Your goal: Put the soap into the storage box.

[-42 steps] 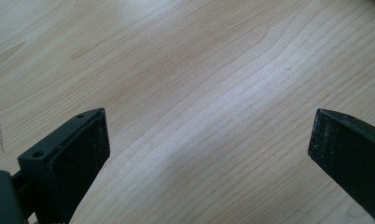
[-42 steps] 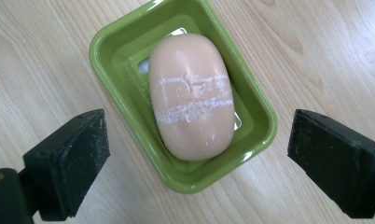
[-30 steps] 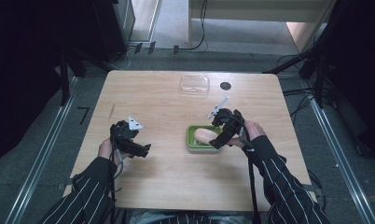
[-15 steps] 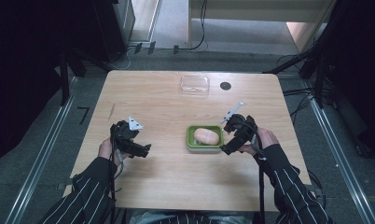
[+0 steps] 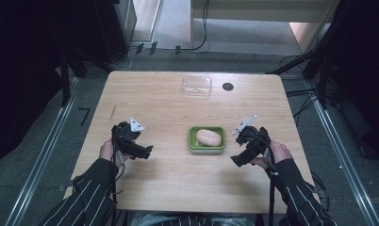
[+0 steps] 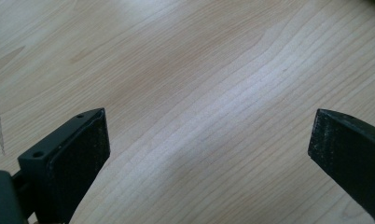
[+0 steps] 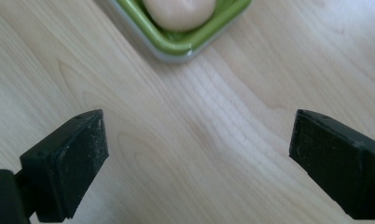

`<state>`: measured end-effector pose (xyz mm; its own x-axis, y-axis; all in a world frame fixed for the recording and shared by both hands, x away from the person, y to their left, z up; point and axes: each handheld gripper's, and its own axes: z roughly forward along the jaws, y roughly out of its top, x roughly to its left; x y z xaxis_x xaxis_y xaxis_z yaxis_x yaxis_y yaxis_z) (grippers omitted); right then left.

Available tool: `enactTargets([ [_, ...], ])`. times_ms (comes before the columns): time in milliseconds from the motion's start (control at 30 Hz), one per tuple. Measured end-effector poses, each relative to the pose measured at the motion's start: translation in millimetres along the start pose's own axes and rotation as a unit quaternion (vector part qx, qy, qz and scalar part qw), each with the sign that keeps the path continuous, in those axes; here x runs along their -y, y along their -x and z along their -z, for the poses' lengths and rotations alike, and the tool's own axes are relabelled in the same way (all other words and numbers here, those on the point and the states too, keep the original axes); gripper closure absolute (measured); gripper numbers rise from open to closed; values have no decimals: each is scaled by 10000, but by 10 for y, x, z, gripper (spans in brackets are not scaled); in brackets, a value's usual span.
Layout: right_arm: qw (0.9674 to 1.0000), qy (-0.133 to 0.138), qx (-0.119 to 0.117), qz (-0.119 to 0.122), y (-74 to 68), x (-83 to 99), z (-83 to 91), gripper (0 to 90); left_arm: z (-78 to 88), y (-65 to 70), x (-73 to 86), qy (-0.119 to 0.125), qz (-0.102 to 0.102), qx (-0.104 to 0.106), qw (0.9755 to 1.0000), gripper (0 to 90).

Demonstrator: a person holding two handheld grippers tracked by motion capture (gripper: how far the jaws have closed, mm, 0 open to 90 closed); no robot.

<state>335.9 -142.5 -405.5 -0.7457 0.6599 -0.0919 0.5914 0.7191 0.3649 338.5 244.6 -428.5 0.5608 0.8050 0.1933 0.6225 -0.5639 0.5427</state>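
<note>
Bun [image 7: 178,11] beyond spread right fingers [image 7: 66,161]

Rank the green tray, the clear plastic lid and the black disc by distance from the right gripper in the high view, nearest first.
From the right gripper:
1. green tray, just to its left, holding a pale bun.
2. black disc, near the far edge.
3. clear plastic lid, left of the disc.

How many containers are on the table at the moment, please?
2: a green dish holding a pale bun near the table's middle, between the two grippers, and a clear plastic box at the far edge.
</note>
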Motion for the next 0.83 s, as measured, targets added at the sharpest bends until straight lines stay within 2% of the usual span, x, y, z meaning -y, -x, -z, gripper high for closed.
enactTargets([
  [167, 9999, -99, 40, -72, -42, 182, -68, 50, 2, 6, -3, 5, -9, 3, 10000, 0],
  [200, 9998, -135, 35, -148, -58, 214, -75, 50, 2, 7, -3, 6, -4, 9, 10000, 0],
  [367, 9997, -202, 122, -111, -110, 349, -129, 50, 2, 10, -5, 8, -14, 7, 10000, 0],
  [467, 9994, -280, 123, -177, -137, 423, -154, 50, 0, 12, -6, -2, -10, 4, 10000, 0],
  [833, 9983, -590, -16, -10, -148, 461, -278, 56, -20, 25, -19, -27, -57, 16, 10000, 0],
])
